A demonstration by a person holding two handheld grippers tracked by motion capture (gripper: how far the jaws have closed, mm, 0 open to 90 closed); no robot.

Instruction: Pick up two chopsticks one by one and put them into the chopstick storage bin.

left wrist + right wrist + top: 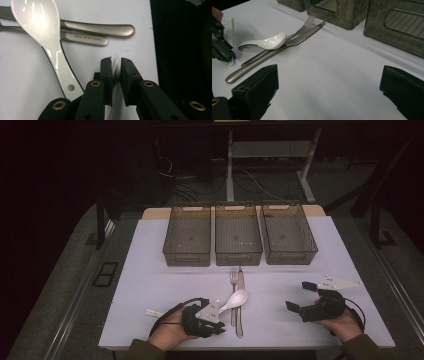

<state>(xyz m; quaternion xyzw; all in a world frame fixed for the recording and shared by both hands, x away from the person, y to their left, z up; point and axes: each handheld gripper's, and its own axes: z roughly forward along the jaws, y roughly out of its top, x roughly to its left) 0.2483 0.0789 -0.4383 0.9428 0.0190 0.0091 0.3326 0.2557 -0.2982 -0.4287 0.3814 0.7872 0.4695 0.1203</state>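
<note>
Jaws of the left gripper (115,65) pinch white paper-wrapped chopsticks (115,71) at six o'clock on the table; right gripper (329,87) jaws spread, idle at four o'clock; three smoky plastic bins (239,256) at twelve o'clock hold nothing, so sorting looks barely begun.

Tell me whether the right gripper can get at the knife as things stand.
Probably yes: the right gripper stands open over bare table, and the knife lies beyond it with its near side unblocked; only the white spoon overlaps its middle.
</note>
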